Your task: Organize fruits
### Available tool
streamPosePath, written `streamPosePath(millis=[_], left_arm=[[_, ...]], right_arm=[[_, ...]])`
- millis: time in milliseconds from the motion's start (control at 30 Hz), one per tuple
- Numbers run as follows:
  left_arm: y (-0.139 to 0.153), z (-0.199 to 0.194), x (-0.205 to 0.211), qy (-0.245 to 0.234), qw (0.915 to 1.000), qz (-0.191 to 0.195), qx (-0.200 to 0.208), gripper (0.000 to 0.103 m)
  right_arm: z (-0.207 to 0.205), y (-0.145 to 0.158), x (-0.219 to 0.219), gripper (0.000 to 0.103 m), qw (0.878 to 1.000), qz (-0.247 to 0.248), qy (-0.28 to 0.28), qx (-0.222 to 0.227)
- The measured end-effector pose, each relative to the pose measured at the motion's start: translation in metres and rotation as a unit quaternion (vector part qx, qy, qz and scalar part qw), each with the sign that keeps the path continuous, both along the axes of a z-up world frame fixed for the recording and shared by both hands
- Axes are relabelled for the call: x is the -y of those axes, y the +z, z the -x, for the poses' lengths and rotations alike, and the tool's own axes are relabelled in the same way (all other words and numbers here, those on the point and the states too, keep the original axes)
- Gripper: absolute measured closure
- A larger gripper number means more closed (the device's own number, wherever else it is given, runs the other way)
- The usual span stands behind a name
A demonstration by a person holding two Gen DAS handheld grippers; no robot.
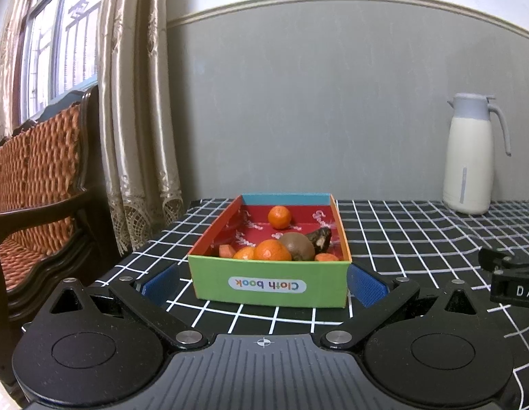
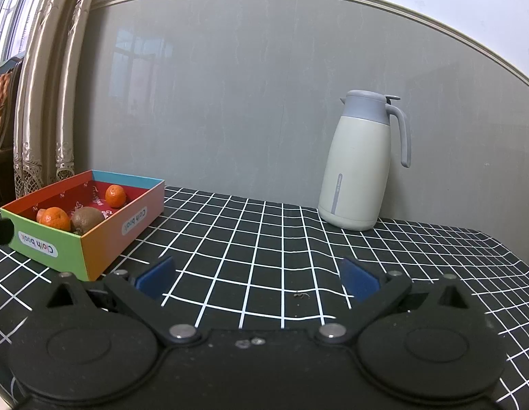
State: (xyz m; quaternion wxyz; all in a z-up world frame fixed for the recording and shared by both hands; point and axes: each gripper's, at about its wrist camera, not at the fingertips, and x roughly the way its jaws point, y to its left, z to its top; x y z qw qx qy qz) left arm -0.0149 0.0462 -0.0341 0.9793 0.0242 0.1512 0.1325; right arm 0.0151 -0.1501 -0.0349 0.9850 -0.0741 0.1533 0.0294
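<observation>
1. The fruit sits gathered inside the colourful box [image 1: 269, 282], marked "Cloth book": a tangerine [image 1: 279, 217] alone at the far end, another tangerine [image 1: 273, 251] and a kiwi [image 1: 296, 246] crowded against the near wall, with small orange pieces and a dark brownish item beside them.
2. The box stands near the left end of the worktop [image 2: 264, 239], which is covered in a black cloth with a white grid; no loose fruit shows on the cloth, so the sorting looks close to done.
3. The left gripper [image 1: 264, 285] sits low, its jaws spread wide to either side of the box's near wall, gripping nothing.
4. The right gripper [image 2: 257, 278] faces bare cloth, jaws equally wide and empty, probably parked clear.
5. A thermos jug [image 2: 358, 167] stands upright against the wall, well apart from the box.
</observation>
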Motion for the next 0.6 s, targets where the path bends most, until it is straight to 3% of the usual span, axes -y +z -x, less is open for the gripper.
streamPosePath(millis=[600], left_arm=[[-0.0025,-0.0009,-0.0053,-0.003,0.9998,0.019,0.004,0.000]], right_arm=[[-0.0005,0.0000,0.0028,0.000,1.000,0.002,0.001,-0.001]])
